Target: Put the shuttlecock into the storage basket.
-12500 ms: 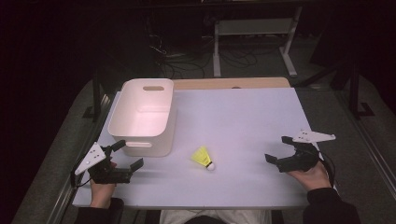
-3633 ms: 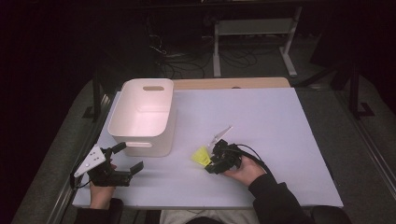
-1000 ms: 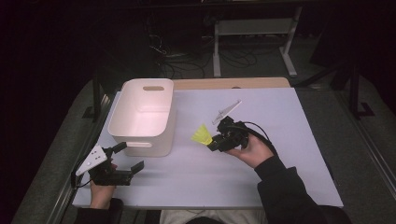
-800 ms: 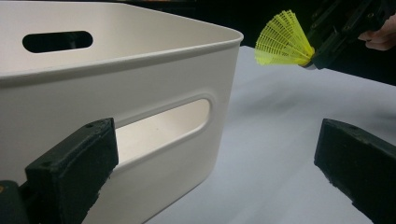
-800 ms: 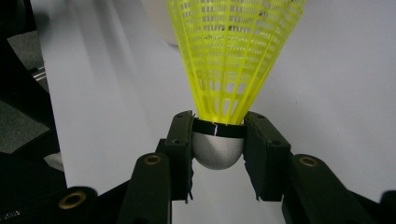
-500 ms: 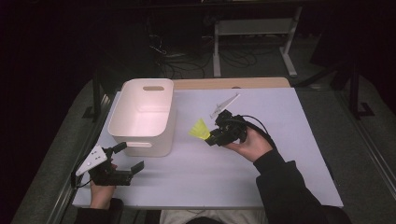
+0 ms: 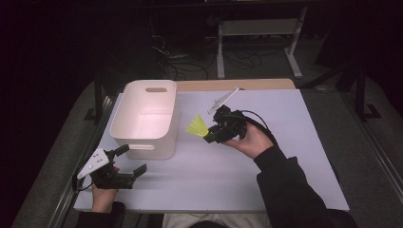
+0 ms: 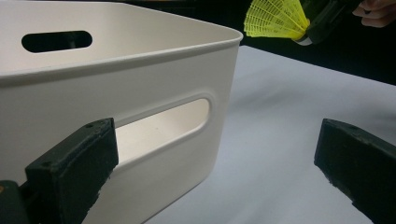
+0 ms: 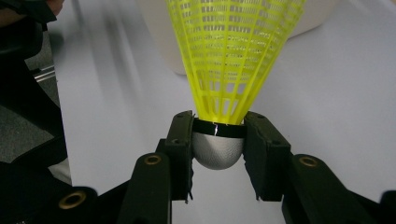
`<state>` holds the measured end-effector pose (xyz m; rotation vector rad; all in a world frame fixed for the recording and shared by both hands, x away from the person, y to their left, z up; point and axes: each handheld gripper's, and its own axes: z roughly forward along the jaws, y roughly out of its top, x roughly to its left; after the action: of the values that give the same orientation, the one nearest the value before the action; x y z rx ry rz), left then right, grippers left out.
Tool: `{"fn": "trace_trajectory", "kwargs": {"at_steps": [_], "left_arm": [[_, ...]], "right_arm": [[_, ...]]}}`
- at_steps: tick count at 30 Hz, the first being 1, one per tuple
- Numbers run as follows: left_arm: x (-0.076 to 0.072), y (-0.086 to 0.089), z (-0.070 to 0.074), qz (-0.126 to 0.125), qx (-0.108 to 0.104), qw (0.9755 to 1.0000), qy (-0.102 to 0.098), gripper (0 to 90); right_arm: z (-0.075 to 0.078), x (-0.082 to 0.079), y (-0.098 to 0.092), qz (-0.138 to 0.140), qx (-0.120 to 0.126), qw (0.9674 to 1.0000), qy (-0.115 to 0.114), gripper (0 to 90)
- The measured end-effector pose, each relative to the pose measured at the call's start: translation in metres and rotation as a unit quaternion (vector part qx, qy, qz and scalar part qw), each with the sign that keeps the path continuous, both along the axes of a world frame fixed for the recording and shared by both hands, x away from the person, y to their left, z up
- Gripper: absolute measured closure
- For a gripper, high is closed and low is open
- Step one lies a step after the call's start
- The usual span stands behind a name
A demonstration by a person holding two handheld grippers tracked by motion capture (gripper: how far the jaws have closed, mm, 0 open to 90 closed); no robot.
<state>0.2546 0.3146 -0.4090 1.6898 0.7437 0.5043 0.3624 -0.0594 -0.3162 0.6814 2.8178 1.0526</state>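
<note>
Shuttlecock (image 7: 198, 127) clamped by its cork in right gripper (image 7: 212, 137), airborne just beside white bin (image 7: 124, 122) — skirt aimed binward; left gripper (image 7: 130, 161) agape, idle at near wall.

High view: we see the white table (image 7: 285, 123) brightly lit from above against a near-black surround, soft shadows falling beside the bin (image 7: 147, 118). Right gripper view: we note motion blur at upper left; the shuttlecock (image 9: 229, 60) stays sharp.
</note>
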Motion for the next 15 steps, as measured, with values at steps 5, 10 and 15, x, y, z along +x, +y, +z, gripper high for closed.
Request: {"fn": "trace_trajectory", "kwargs": {"at_steps": [5,10,15], "left_arm": [[0.000,0.000,0.000,0.000,0.001,1.0000,0.000,0.0],[0.000,0.000,0.000,0.000,0.001,1.0000,0.000,0.0],[0.000,0.000,0.000,0.000,0.000,1.0000,0.000,0.0]], "right_arm": [[0.004,0.002,0.005,0.003,0.000,1.0000,-0.002,62.9],[0.008,0.004,0.011,0.008,-0.004,0.9999,-0.005,63.0],[0.013,0.005,0.016,0.013,-0.004,0.9999,-0.009,63.0]]}}
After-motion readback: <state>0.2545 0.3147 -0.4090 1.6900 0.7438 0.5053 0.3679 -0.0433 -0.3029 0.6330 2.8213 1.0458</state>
